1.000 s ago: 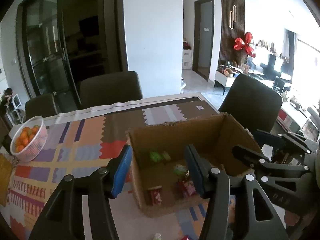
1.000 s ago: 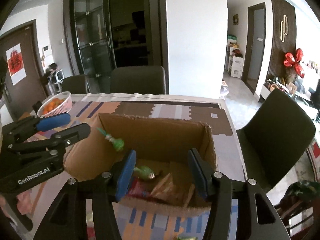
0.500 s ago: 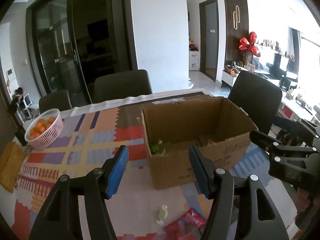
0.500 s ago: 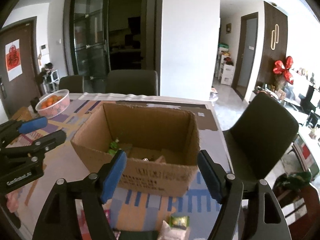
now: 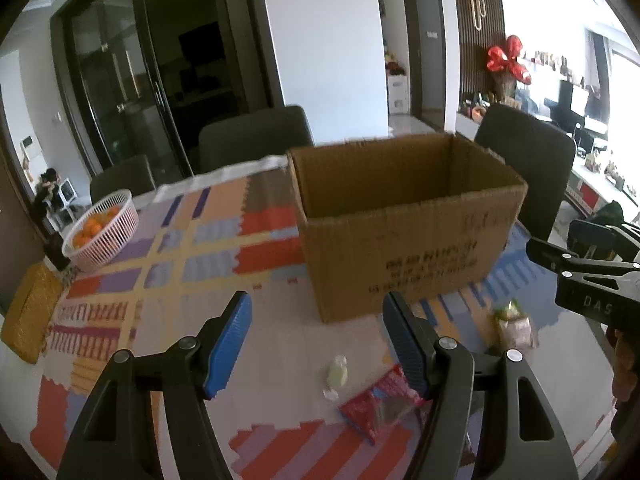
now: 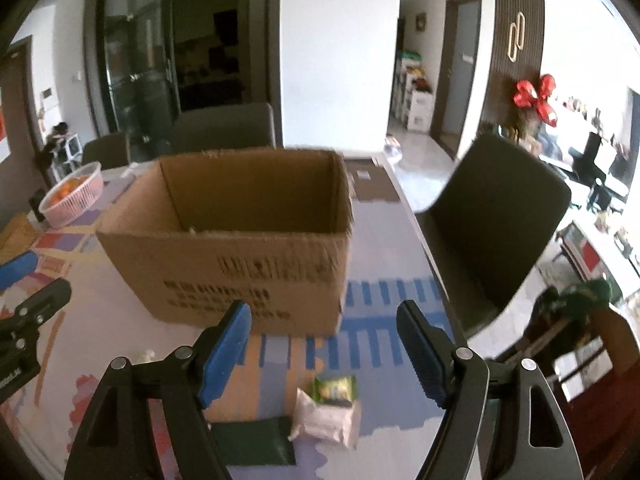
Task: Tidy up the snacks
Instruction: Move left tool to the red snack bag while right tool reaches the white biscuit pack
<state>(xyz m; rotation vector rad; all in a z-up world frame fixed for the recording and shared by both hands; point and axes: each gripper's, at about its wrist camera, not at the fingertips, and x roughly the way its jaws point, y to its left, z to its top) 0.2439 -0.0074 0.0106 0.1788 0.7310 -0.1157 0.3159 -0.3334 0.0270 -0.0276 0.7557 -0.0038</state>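
Observation:
An open cardboard box (image 5: 400, 248) (image 6: 240, 264) stands on the patterned tablecloth, and its inside is hidden from this low angle. In front of it lie loose snacks: a pale candy (image 5: 337, 374), a red packet (image 5: 376, 404) and a green-topped packet (image 5: 514, 322). The right wrist view shows a small green packet (image 6: 335, 388), a pale pink packet (image 6: 326, 420) and a dark green packet (image 6: 252, 440). My left gripper (image 5: 316, 304) hangs short of the box, its jaws opening with nothing between them. My right gripper (image 6: 323, 312) is open and empty above the green packet.
A pink basket of oranges (image 5: 100, 232) (image 6: 72, 196) sits at the far left of the table, with a yellow flat item (image 5: 30, 316) near it. Dark chairs (image 5: 524, 160) (image 6: 492, 224) stand behind and to the right. The table's right edge runs beside the box.
Both grippers have drawn back from over the box and sunk toward the table's near side. Their jaws have widened. The box's contents have dropped out of sight and loose snacks have come into view.

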